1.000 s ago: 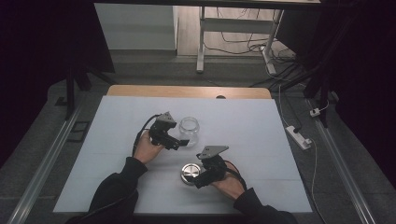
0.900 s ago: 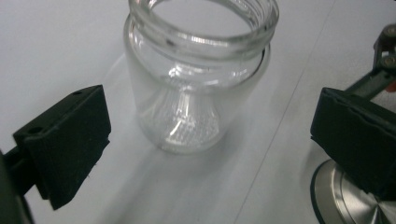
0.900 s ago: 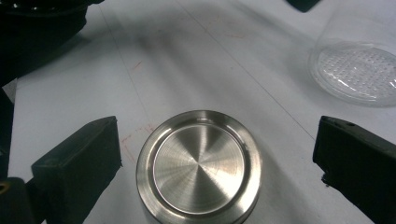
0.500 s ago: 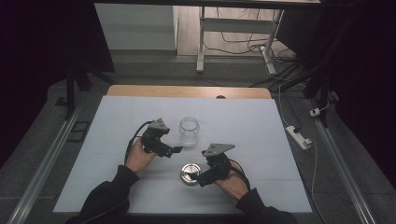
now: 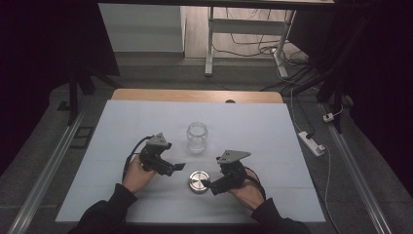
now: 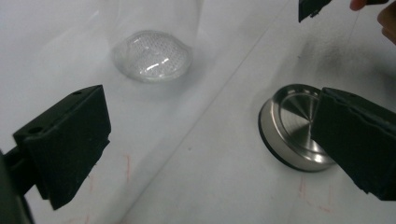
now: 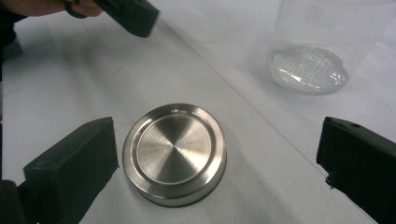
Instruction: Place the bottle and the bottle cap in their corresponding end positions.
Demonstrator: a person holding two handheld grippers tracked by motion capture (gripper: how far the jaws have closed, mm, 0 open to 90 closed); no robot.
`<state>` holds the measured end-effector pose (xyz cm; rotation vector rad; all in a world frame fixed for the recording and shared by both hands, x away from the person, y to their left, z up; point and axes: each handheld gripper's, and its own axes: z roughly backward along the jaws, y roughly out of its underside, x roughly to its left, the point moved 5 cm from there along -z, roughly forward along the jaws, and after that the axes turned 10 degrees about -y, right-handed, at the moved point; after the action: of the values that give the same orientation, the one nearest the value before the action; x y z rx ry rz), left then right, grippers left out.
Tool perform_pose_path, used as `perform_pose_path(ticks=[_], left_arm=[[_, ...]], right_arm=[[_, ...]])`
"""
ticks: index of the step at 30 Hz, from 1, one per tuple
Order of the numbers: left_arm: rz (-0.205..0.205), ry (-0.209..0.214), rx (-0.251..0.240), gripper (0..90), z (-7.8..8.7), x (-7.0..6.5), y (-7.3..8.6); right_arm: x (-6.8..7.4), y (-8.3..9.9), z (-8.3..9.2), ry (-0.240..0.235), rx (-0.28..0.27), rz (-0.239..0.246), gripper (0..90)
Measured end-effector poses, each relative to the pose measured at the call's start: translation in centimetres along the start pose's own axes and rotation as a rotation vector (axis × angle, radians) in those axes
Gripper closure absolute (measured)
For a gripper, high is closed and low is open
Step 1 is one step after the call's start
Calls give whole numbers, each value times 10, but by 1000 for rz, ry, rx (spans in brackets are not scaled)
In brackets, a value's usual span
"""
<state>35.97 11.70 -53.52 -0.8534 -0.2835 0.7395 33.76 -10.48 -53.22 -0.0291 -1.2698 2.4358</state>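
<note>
Lying flat on table, lid sits btwn right gripper's wide-apart, just-opened jaws, untouched.

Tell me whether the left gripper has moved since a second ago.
Yes. In the high view the left gripper has drawn back from beside the glass jar, toward the person and the table's near edge, and now points at the metal lid.

Nothing readable anywhere here tbh. No labels, brands or numbers on the metal lid or the glass jar, and the faint red marks on the counter aren't legible as writing.
</note>
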Motion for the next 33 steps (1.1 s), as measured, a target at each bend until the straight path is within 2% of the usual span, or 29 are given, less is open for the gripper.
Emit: perform_pose_path(ticks=[6,21,33], left_arm=[[13,-12,-6,0,14,-3,9],[64,-37,-34,0,53,-6,34],[72,-98,-29,0,81,-11,57]], right_arm=[[-1,3,5,26,17,0,0],[2,13,34,65,-8,-26,0],[-1,27,62,108,-31,-60,0]])
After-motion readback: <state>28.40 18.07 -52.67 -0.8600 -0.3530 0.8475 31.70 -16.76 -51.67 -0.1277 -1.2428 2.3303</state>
